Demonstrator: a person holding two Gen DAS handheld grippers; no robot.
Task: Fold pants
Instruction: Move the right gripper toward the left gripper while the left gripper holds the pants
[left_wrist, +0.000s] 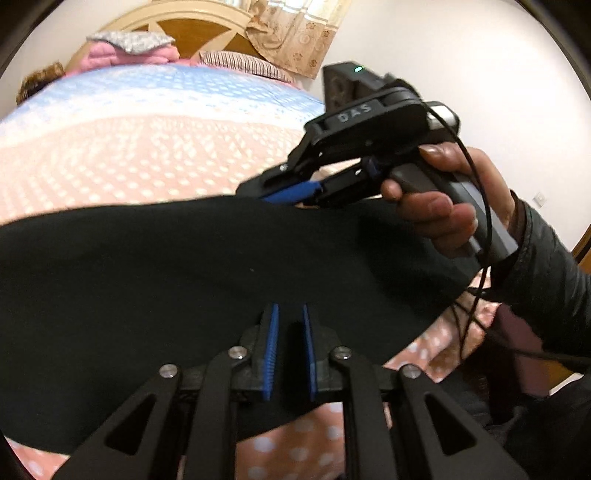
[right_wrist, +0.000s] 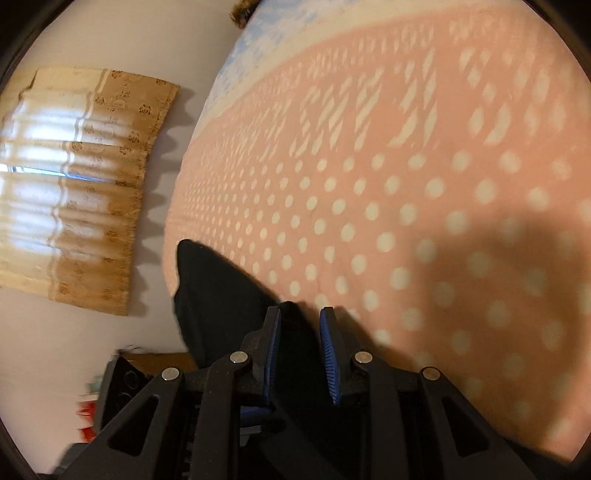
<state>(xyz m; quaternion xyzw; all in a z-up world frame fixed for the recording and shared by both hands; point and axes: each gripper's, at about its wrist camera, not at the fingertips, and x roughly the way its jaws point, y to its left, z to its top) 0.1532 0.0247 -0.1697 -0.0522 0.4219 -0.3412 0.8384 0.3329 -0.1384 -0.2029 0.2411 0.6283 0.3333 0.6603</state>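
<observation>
Two views, taken in turn.

Left wrist view: black pants (left_wrist: 192, 280) lie in a broad dark band across the bed (left_wrist: 147, 155), over a pink bedspread dotted with white and a blue strip farther up. Left claw (left_wrist: 291, 314) sits low over the near part of the cloth, its ribbed blue pads (left_wrist: 272, 350) a narrow gap apart; dark fabric lies between them, but whether the pads press on it I cannot tell. Right claw (left_wrist: 284, 194) comes in from the right, gripped by a hand (left_wrist: 439, 206) in a dark sleeve, tips at the far edge of the pants. From here its jaws look nearly closed. Pillows (left_wrist: 133, 48) and a wooden headboard (left_wrist: 192, 33) sit at the far end.

Right wrist view: right claw (right_wrist: 300, 314) has a narrow opening, with a black fold of the pants (right_wrist: 218, 288) bunched between the pads and spilling left; it looks pinched. Spotted bedspread fills the right, a patterned curtain (right_wrist: 74, 184) hangs left.

Judgement on the step: the fold seems under way, one edge held by the right claw. To do it well, carry that edge across flat and taut, line it up with the opposite edge, and keep the left claw anchoring the cloth. Fabric reads matte, soft and limp, so it will sag and crease unless kept stretched.
</observation>
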